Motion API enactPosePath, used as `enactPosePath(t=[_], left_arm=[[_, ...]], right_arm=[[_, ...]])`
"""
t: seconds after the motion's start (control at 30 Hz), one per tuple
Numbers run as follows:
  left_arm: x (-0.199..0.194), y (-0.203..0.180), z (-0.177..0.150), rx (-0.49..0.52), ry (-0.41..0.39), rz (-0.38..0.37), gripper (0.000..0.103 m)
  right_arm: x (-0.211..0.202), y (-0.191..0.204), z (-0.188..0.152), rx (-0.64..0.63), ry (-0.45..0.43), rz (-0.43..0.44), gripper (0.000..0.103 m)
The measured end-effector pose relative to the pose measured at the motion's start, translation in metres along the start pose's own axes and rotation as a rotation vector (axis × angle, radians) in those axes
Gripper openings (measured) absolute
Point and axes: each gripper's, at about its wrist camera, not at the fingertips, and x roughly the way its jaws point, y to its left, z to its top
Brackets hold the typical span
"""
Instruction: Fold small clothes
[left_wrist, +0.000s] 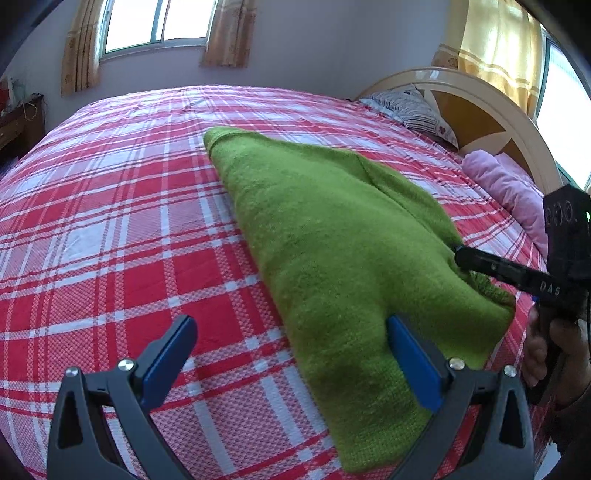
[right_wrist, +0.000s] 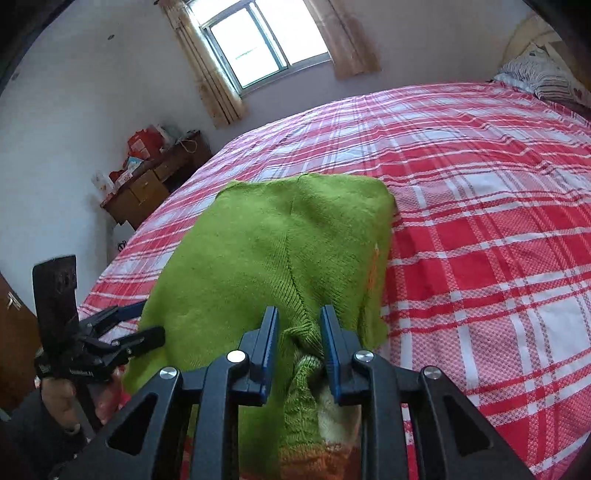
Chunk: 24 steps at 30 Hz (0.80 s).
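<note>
**Green sweater on the plaid bed**

The sweater (left_wrist: 332, 236) lies folded across the centre of the left view, on the bedspread (left_wrist: 110, 221). The left gripper (left_wrist: 291, 347) is spread wide, its right finger against the knit. In the right view's lower centre, the right gripper (right_wrist: 299, 343) pinches bunched sweater fabric.

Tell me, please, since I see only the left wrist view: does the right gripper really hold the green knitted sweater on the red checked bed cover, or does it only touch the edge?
Observer: It holds it. In the right wrist view the right gripper has its jaws closed on a bunched ribbed edge of the green knitted sweater.
Operator: Is the whole garment green?
Observer: No. An orange and white knitted band shows just below that gripper, at the end it holds.
</note>
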Motion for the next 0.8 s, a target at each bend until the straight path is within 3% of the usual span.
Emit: enactPosePath(t=[0.1, 0.23, 0.3, 0.53, 0.8], left_arm=[[-0.004, -0.008, 0.008, -0.020, 0.007, -0.023, 0.103], [-0.004, -0.029, 0.016, 0.074, -0.034, 0.011, 0.103], [0.006, -0.032, 0.015, 0.105, -0.017, 0.028, 0.103], [0.019, -0.013, 0.007, 0.015, 0.053, -0.076, 0.103], [0.018, -0.016, 0.004, 0.016, 0.048, -0.080, 0.103]], right_arm=[[-0.001, 0.000, -0.002, -0.003, 0.001, 0.004, 0.024], [-0.003, -0.011, -0.007, 0.038, -0.015, 0.034, 0.023], [-0.002, -0.011, -0.007, 0.043, -0.016, 0.032, 0.023], [-0.004, -0.011, -0.009, 0.039, -0.015, 0.027, 0.023], [-0.006, -0.005, -0.013, 0.016, -0.012, -0.013, 0.023]])
